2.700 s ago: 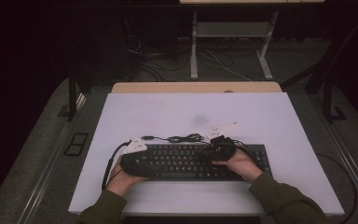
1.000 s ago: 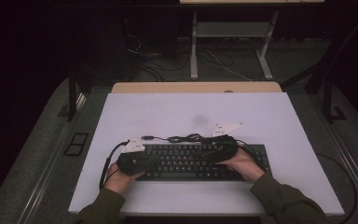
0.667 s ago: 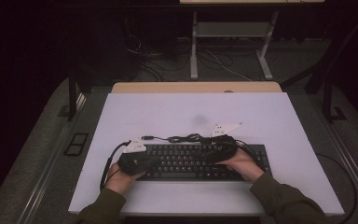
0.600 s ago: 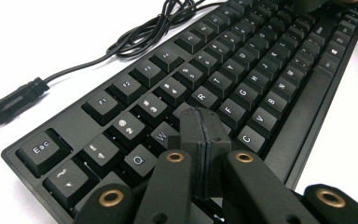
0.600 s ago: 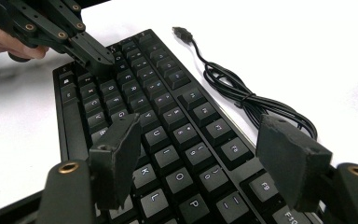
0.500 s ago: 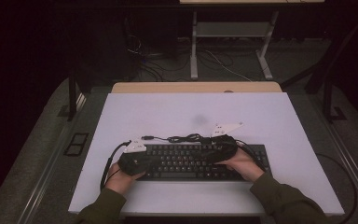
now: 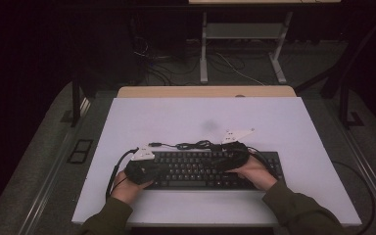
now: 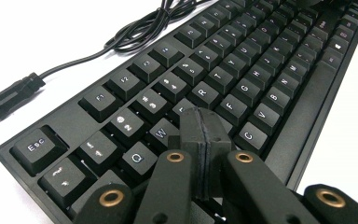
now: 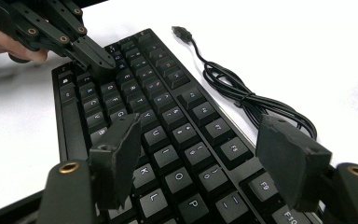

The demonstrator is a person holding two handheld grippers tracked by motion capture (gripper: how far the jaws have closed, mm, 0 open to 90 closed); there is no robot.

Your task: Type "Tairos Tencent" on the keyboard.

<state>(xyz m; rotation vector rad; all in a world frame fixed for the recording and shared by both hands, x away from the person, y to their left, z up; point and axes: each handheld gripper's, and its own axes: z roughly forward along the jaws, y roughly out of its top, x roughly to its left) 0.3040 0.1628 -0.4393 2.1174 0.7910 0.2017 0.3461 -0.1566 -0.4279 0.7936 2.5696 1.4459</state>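
A black keyboard (image 7: 203, 170) lies on the white table (image 7: 200, 117) near its front edge. Its thin black cable (image 7: 191, 145) is coiled behind it and ends in a USB plug (image 8: 4, 100). My left gripper (image 8: 203, 123) is shut, and its tip rests on the letter keys by W and E with nothing between the jaws. From above, the left gripper (image 7: 165, 169) lies over the keyboard's left end. My right gripper (image 9: 200, 140) is open and hovers over the keys around J, K and I. In the high view the right gripper (image 7: 215, 160) is over the keyboard's right half.
A wooden table edge (image 7: 205, 91) runs behind the white surface. Beyond it stands a metal stand (image 7: 240, 44) with floor cables. Dark rails flank both sides. Bare white surface extends behind the keyboard and to its right.
Both grippers stay over the keyboard. The right one has shifted slightly toward the keyboard's far edge since the earliest frame. Little has moved in the last second.
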